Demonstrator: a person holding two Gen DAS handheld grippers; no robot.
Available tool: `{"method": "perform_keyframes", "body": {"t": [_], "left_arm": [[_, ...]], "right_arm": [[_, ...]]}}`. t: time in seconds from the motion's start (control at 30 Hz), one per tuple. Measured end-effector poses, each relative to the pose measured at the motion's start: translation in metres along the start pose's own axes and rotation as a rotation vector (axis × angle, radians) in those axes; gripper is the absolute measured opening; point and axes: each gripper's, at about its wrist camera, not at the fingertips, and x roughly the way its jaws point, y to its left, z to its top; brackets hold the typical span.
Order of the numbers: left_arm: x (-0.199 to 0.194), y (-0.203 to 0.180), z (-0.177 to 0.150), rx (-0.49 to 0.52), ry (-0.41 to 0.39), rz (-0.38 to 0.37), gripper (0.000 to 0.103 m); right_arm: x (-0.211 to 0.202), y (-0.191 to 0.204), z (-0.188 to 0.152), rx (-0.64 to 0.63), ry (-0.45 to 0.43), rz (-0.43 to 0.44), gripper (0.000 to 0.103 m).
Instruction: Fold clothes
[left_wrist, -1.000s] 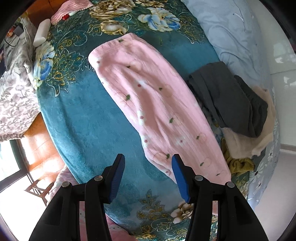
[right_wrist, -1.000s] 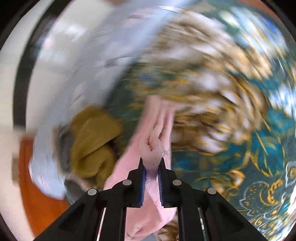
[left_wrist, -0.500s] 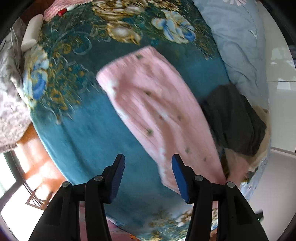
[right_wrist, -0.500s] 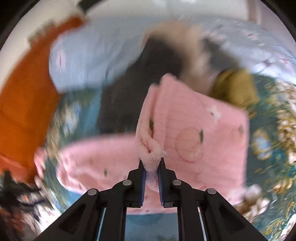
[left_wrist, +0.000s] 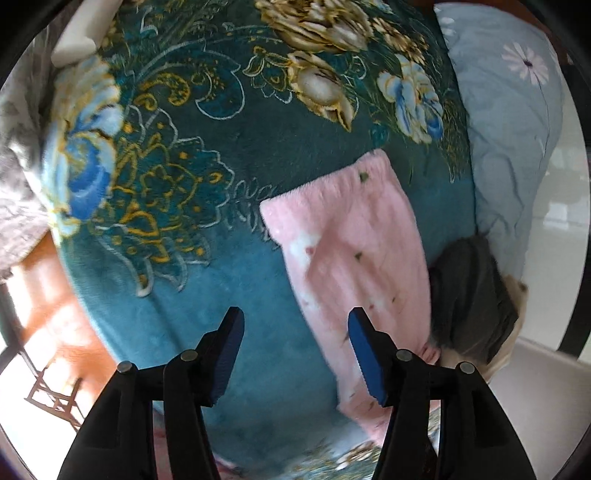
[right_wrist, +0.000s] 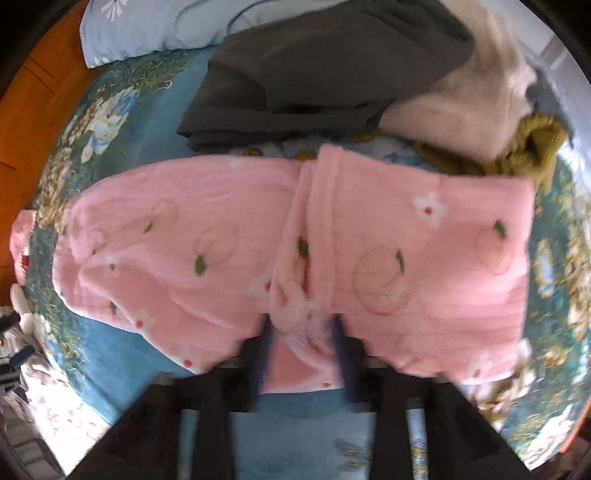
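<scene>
Done: you've laid one end of the pink trousers over the middle.
Right gripper: jaws opening, hem between them.
Left gripper: opening, empty, beside the waistband.
Left: your second fold.

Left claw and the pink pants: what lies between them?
Only bare teal floral blanket separates the opening left claw from the pink pants, seen in the left wrist view.

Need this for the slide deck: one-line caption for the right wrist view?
Right gripper opening over the folded-over end of pink fleece printed trousers on a teal floral blanket.
</scene>
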Motion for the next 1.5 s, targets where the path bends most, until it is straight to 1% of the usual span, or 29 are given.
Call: {"method": "perform_keyframes", "body": {"t": [0.17, 0.23, 0.3, 0.37, 0.47, 0.53, 0.57, 0.6, 0.63, 0.67, 0.73, 0.8, 0.9, 1.03, 1.07, 1.17, 1.2, 1.3, 1.37, 1.43, 1.5], "left_arm": [[0.036, 0.021, 0.019, -0.128, 0.020, -0.078, 0.063], [0.052, 0.030, 0.027, -0.185, 0.019, -0.103, 0.063], [0.068, 0.037, 0.036, -0.232, 0.014, -0.128, 0.063], [0.083, 0.035, 0.043, -0.219, 0.022, -0.130, 0.063], [0.105, 0.024, 0.052, -0.145, 0.055, -0.087, 0.063], [0.112, 0.022, 0.055, -0.142, 0.044, -0.080, 0.063], [0.113, 0.022, 0.056, -0.155, 0.037, -0.091, 0.063], [0.114, 0.022, 0.056, -0.166, 0.028, -0.107, 0.059], [0.115, 0.022, 0.057, -0.172, 0.023, -0.122, 0.051], [0.114, 0.020, 0.057, -0.170, 0.022, -0.131, 0.038], [0.113, 0.016, 0.058, -0.164, 0.020, -0.140, 0.031], [0.111, 0.013, 0.058, -0.168, 0.015, -0.152, 0.021], [0.100, 0.017, 0.058, -0.224, -0.012, -0.189, 0.014], [0.073, 0.028, 0.059, -0.277, -0.073, -0.261, 0.013], [0.066, 0.032, 0.061, -0.282, -0.092, -0.262, 0.013], [0.044, 0.044, 0.072, -0.233, -0.141, -0.191, 0.013], [0.037, 0.040, 0.071, -0.197, -0.150, -0.171, 0.013], [0.019, 0.013, 0.059, -0.045, -0.177, -0.114, 0.013], [0.008, -0.014, 0.047, 0.067, -0.203, -0.082, 0.013], [-0.004, -0.058, 0.025, 0.206, -0.230, -0.075, 0.013], [-0.017, -0.105, -0.003, 0.365, -0.262, -0.064, 0.013]], "right_arm": [[-0.044, -0.013, 0.003, 0.079, -0.036, -0.040, 0.060], [-0.057, -0.016, 0.000, 0.082, -0.041, -0.057, 0.061], [-0.072, -0.017, -0.006, 0.057, -0.039, -0.098, 0.062], [-0.084, -0.018, -0.013, 0.027, -0.027, -0.143, 0.062], [-0.094, -0.023, -0.021, 0.001, -0.002, -0.186, 0.062], [-0.095, -0.024, -0.022, -0.008, 0.019, -0.213, 0.062], [-0.096, -0.024, -0.021, -0.007, 0.026, -0.219, 0.062], [-0.097, -0.023, -0.019, -0.005, 0.029, -0.217, 0.062], [-0.097, -0.022, -0.018, -0.002, 0.032, -0.213, 0.062], [-0.097, -0.019, -0.015, -0.006, 0.033, -0.204, 0.062], [-0.097, -0.011, -0.011, -0.027, 0.033, -0.196, 0.062], [-0.098, 0.000, -0.008, -0.070, 0.023, -0.181, 0.062], [-0.102, 0.014, -0.006, -0.130, 0.003, -0.166, 0.062], [-0.110, 0.015, -0.005, -0.132, -0.021, -0.140, 0.062], [-0.112, 0.012, -0.006, -0.123, -0.028, -0.132, 0.062], [-0.118, 0.001, -0.008, -0.093, -0.050, -0.114, 0.062], [-0.119, -0.005, -0.010, -0.074, -0.053, -0.105, 0.062], [-0.116, -0.024, -0.016, -0.012, -0.050, -0.076, 0.062], [-0.113, -0.036, -0.019, 0.030, -0.044, -0.051, 0.062], [-0.114, -0.048, -0.022, 0.059, -0.055, -0.021, 0.062], [-0.118, -0.062, -0.024, 0.066, -0.078, 0.001, 0.062]]}}
